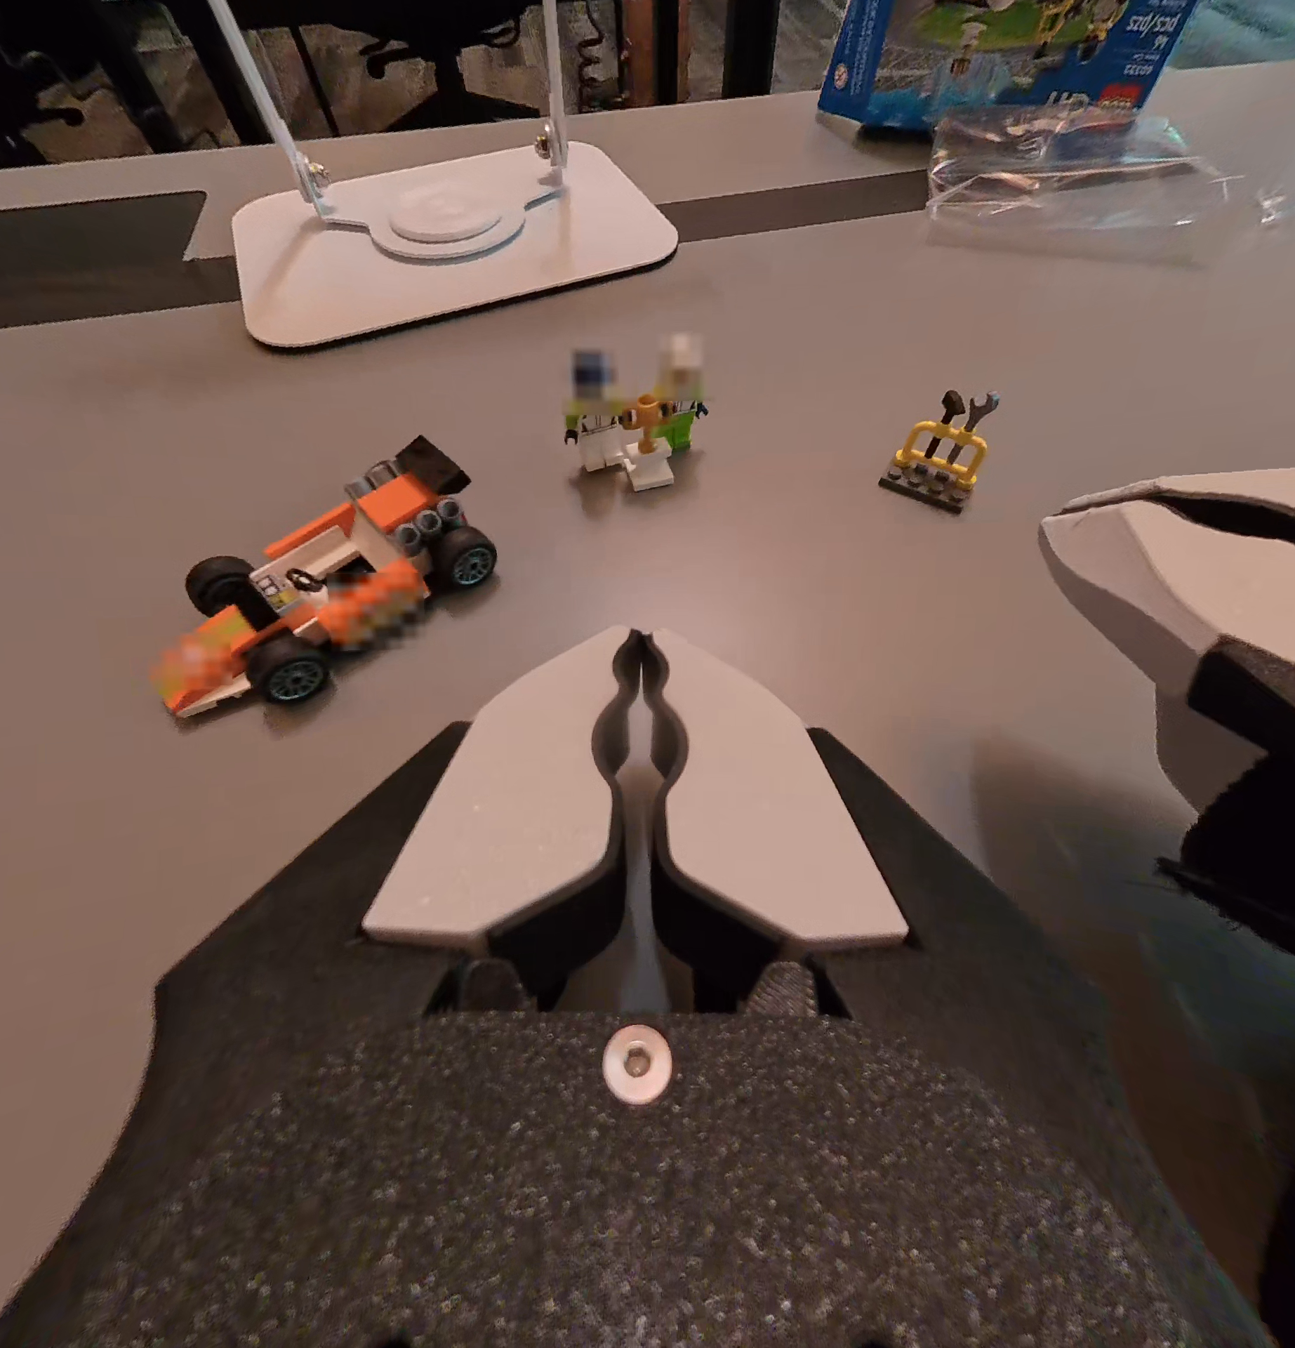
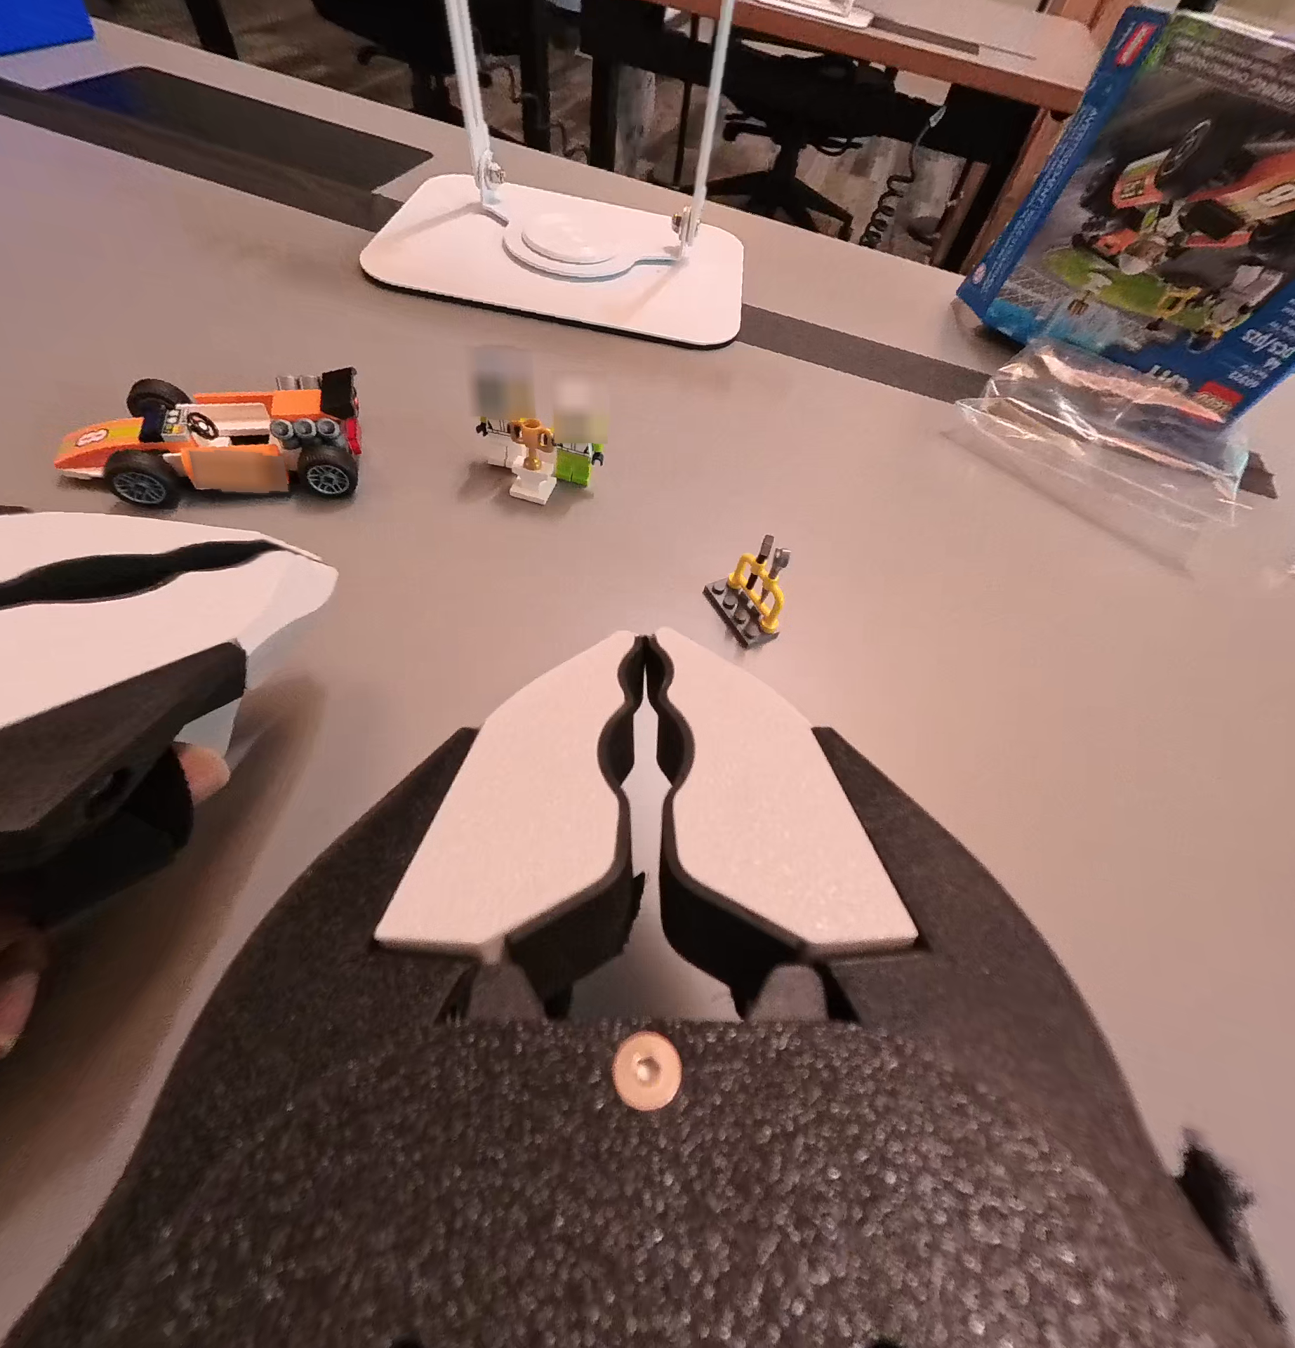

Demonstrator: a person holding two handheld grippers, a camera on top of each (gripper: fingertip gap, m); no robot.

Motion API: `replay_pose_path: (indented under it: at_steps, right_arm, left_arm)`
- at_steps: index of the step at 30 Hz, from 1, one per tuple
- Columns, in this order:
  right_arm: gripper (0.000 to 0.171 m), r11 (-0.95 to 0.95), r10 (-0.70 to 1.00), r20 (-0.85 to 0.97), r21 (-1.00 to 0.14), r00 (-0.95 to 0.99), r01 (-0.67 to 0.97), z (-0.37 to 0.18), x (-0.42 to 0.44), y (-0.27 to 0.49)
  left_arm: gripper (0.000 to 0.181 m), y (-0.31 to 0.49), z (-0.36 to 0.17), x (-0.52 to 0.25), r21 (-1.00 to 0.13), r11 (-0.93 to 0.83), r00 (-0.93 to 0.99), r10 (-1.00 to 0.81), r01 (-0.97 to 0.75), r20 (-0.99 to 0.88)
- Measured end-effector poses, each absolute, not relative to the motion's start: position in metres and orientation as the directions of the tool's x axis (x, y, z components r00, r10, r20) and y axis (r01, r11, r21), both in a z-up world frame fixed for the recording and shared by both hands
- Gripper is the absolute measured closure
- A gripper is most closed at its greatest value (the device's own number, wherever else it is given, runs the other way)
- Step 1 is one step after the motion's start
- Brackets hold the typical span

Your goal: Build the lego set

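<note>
- Lego pieces of the set stand built on the grey table [image 1: 812, 583], all clear of both claws.
- Left gripper [image 1: 642, 642] has its fingertips pressed together with nothing between them; it hangs above bare table.
- Right gripper [image 2: 645, 645] is likewise closed tip to tip and empty; in the left wrist view it shows at 3 o'clock, and there too its fingers look drawn together.
- From the right claw, the small tool rack [image 2: 753, 598], a yellow fence on a dark plate with two tools stuck in it, sits just beyond the tips at 1 o'clock.
- From the left claw, the orange and white race car [image 1: 331, 576] lies at 10 o'clock, nose toward the camera's lower left, on its four wheels.
- Two minifigures [image 1: 633, 423] stand upright side by side at 12 o'clock of the left claw, with a gold trophy [image 1: 648, 423] on a white base just in front of them; their heads are blurred.
- Farther at 12 o'clock rests a white lamp base [image 1: 447, 248] with two thin uprights.
- At 1 to 2 o'clock, by the table's far edge, a blue set box [image 2: 1169, 204] stands tilted, a clear plastic bag [image 2: 1111, 430] lying against its foot.
- A person's fingers [image 2: 199, 773] show under the left gripper in the right wrist view.
</note>
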State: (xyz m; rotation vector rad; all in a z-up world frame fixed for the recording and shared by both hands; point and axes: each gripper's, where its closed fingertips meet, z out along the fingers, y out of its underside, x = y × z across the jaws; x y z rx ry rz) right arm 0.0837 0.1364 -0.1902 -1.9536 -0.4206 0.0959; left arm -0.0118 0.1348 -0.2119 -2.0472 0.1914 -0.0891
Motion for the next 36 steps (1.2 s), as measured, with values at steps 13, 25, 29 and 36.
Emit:
replay_pose_path:
  at_steps: [13,25,29,36]
  right_arm:
    - [0.171,-0.327,0.343,0.110,-0.917,0.933,0.229,-0.183,0.079,0.145]
    - [0.171,-0.139,0.324,0.137,-0.972,0.936,0.190,-0.079,0.054,0.217]
    - [0.171,-0.070,0.297,0.151,-0.981,0.943,0.179,-0.035,0.049,0.255]
    - [0.171,-0.044,0.254,0.169,-0.982,0.952,0.186,-0.001,0.057,0.324]
  left_arm:
    - [0.181,0.143,-0.204,-0.019,-0.899,-0.434,0.982,-0.183,-0.050,0.033]
    - [0.181,0.220,-0.100,-0.052,-0.955,-0.281,0.982,-0.183,-0.093,-0.042]
    - [0.181,0.259,-0.057,-0.042,-0.967,-0.230,0.975,-0.212,-0.113,-0.064]
    - [0.181,0.328,-0.031,-0.037,-0.970,-0.211,0.972,-0.224,-0.121,-0.072]
